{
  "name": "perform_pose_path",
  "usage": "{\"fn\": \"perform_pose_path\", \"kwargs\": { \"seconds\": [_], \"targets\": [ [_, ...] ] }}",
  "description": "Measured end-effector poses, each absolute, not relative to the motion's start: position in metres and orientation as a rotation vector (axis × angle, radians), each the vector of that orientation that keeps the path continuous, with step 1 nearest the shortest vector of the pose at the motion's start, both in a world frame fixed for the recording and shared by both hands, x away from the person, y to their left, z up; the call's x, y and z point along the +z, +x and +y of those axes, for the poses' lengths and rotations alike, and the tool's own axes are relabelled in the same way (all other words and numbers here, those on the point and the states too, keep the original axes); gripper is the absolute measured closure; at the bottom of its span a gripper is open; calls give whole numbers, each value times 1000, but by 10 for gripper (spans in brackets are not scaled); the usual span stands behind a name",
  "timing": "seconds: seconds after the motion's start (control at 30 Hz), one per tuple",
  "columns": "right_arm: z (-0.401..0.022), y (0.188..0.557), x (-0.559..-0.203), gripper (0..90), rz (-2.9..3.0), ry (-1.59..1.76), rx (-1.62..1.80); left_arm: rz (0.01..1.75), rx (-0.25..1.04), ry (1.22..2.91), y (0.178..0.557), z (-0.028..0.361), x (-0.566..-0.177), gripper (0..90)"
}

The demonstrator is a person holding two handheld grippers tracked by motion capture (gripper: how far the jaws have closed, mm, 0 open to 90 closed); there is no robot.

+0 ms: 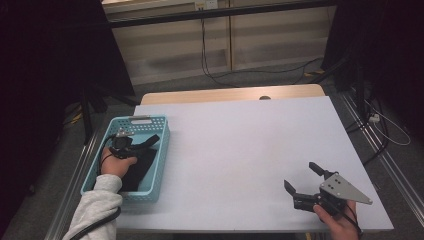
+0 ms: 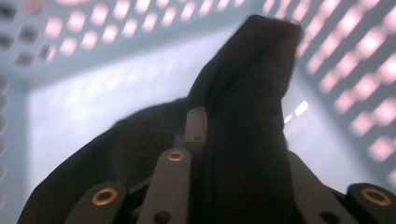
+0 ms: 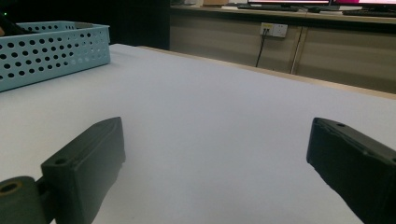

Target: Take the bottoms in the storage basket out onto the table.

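While our left tongs sit down inside the blue basket at the left edge of the worktop, they are clamped on the black cloth that lies on the basket floor. From the left gripper view, a fold of the black cloth stands pinched up between the jaws, its ridge running straight away from us along the line of the tongs toward the perforated far wall of the basket. The rest of the cloth drapes down and back toward our left hand, so the fabric's long run lies along the basket's length, from the tongs back toward us.

Our right tongs rest well apart from all this at the near right of the worktop, jaws spread wide with nothing between them. In the right gripper view, the basket sits far off across bare surface.

We judge that the coming move belongs to the left hand: the way out is up over the rim, and the hanging tail must clear the near wall.
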State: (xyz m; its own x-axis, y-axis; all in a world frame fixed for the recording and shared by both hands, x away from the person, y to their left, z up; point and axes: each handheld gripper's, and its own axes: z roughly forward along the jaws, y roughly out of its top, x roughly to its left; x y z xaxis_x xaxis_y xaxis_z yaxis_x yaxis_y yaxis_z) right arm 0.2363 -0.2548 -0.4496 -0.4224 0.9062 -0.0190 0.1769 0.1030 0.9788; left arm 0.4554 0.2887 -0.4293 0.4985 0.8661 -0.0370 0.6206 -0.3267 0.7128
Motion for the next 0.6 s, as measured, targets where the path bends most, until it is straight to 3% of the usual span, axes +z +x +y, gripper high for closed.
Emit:
{"fn": "perform_pose_path", "kwargs": {
  "seconds": [0.13, 0.2, 0.3, 0.33, 0.47, 0.6],
  "targets": [
    [-257, 237, -450, 36, 1708, 1075, 1370, 1182, 456, 2004, 462, 276, -428, 784],
    [-257, 237, -450, 37, 1707, 1076, 1369, 1182, 472, 2021, 464, 272, -429, 687],
    [-256, 236, -450, 37, 1711, 1072, 1370, 1206, 480, 2001, 465, 272, -429, 366],
    [-256, 236, -450, 37, 1714, 1072, 1371, 1203, 463, 1988, 465, 273, -428, 314],
    [-256, 236, -450, 37, 1711, 1073, 1370, 1185, 508, 1998, 462, 280, -419, 158],
    [-255, 237, -450, 37, 1712, 1071, 1364, 1194, 521, 2013, 457, 291, -411, 125]
  ]
}}
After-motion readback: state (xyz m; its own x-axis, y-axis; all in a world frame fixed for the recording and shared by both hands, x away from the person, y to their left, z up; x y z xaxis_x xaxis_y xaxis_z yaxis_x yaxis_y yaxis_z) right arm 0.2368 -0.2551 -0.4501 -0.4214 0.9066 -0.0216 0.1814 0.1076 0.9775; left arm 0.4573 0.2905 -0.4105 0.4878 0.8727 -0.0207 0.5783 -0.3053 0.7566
